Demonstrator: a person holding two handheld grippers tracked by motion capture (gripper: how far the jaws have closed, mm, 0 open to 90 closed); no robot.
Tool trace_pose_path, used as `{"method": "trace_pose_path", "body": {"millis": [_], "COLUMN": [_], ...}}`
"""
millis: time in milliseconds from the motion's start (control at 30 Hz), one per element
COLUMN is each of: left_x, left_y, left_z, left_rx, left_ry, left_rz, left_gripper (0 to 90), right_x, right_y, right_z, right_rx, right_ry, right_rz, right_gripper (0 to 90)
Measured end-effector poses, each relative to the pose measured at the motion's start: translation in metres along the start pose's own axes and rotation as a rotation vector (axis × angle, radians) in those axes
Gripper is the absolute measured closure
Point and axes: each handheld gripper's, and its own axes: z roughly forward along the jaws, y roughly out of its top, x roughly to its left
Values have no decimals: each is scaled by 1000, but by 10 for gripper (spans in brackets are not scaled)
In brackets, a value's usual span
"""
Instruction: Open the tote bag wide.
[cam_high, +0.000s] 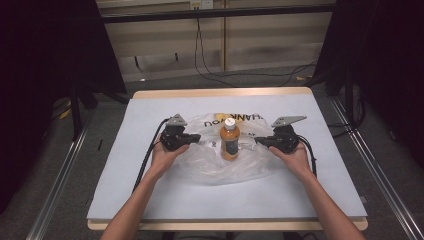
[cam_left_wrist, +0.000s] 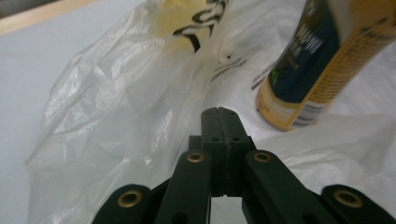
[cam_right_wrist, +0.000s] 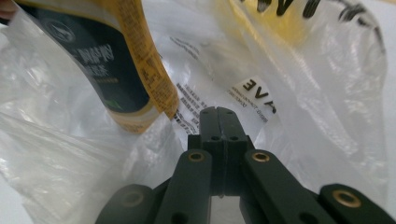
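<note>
Plastic bag (cam_high: 220, 160) lies flat at table centre; the orange bottle (cam_high: 230, 140) stands upright on it. Left gripper (cam_high: 192, 138) at nine o'clock and right gripper (cam_high: 261, 141) at three o'clock each pinch film, jaws closed. Recommend lifting both sides evenly, lest the bottle topple.

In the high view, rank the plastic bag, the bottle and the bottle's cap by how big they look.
1. Plastic bag, spread widest across the table.
2. Bottle, standing upright on the bag.
3. Cap, the small white top of the bottle.
</note>
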Motion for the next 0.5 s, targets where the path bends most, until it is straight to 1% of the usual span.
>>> {"method": "trace_pose_path", "body": {"millis": [67, 133, 167, 267, 300, 333, 367, 467, 500], "left_x": [-1, -3, -4, -5, -5, -6, -6, -8, -11], "left_y": [0, 0, 0, -2, -2, -2, -5, -7, -10], "left_z": [-6, -11, -14, -20, -20, -22, -24, -27, -31], "left_rx": [-26, -38, -49, -55, -55, -57, -65, -58, -73], "left_ry": [-16, -5, -11, -3, -3, -5, -8, -8, -3], "left_rz": [-3, 6, 3, -2, -2, -7, -22, -20, -17], "left_gripper": [900, 900, 900, 900, 900, 900, 898, 874, 869], "right_x": [0, 1, 2, 5, 6, 6, 7, 7, 6], "right_y": [0, 1, 1, 2, 3, 3, 3, 3, 1], "right_z": [-3, -7, -9, -15, -18, -18, -22, -25, -29], "right_rx": [-12, -25, -32, -59, -68, -68, -85, -96, -118], "right_ry": [2, 0, 7, 7, 2, 2, 4, 10, 14], "right_rz": [3, 3, 8, 8, 9, 9, 10, 18, 31], "right_gripper": [900, 900, 900, 900, 900, 900, 900, 900, 900]}}
